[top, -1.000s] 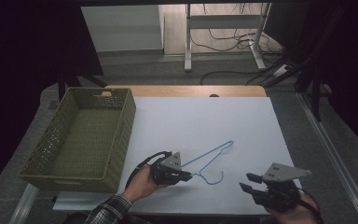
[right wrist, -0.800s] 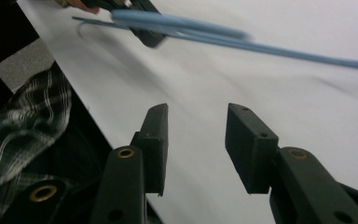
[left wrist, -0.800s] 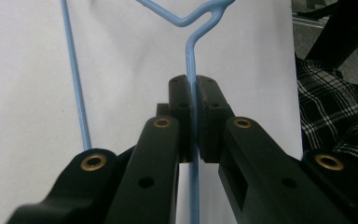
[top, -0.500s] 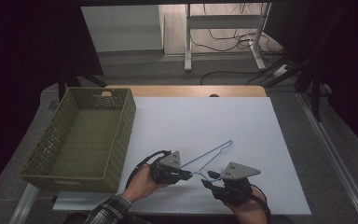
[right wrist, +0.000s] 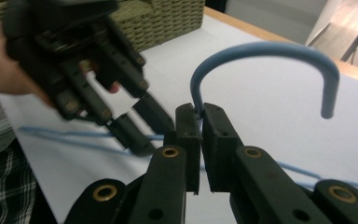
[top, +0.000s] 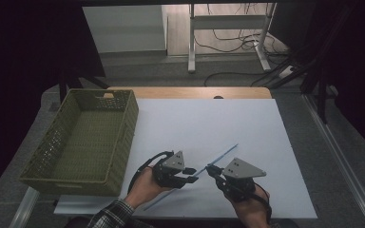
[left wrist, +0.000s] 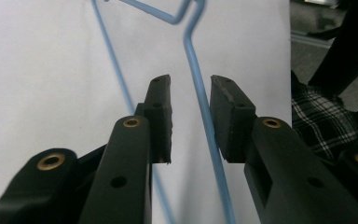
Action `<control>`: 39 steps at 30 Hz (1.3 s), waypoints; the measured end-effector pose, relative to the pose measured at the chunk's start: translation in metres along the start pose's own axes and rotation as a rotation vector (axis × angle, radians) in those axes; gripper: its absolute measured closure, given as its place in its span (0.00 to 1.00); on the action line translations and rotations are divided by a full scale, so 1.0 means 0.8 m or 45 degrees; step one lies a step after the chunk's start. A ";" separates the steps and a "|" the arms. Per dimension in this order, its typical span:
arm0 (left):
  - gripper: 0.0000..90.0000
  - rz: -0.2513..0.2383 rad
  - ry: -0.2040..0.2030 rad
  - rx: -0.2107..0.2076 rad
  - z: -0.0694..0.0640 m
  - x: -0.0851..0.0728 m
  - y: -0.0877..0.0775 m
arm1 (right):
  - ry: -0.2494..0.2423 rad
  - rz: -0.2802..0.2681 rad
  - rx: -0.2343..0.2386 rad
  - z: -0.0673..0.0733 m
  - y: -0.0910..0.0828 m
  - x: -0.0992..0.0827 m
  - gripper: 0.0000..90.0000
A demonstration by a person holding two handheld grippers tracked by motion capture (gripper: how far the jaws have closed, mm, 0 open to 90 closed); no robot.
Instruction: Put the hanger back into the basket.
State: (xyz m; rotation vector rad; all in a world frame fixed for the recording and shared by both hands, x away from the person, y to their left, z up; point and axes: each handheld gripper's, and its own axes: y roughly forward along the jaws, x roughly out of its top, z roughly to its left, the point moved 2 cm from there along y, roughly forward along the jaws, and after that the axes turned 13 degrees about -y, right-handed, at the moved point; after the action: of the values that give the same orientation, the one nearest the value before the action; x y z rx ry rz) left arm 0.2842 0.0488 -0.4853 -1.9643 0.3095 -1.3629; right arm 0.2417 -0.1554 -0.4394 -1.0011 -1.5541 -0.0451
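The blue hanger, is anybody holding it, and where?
Yes. The right gripper has its jaws shut on the blue wire hanger at the base of its hook. The left gripper has just opened; the wire passes loose between its jaws.

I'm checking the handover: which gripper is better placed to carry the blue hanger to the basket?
Probably the right gripper: its jaws are shut on the blue hanger at the hook's base. The left gripper has just been opening, the wire loose between its jaws. The basket lies farther left, though.
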 end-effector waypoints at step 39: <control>0.85 0.182 -0.362 -0.164 0.022 0.044 -0.034 | -0.020 -0.005 0.051 -0.020 0.036 0.044 0.95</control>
State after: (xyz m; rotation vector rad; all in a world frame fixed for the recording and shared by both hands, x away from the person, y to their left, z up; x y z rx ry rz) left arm 0.3091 0.0561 -0.4448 -2.1651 0.4016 -0.9792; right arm 0.2755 -0.1270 -0.4204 -0.9693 -1.5659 -0.0090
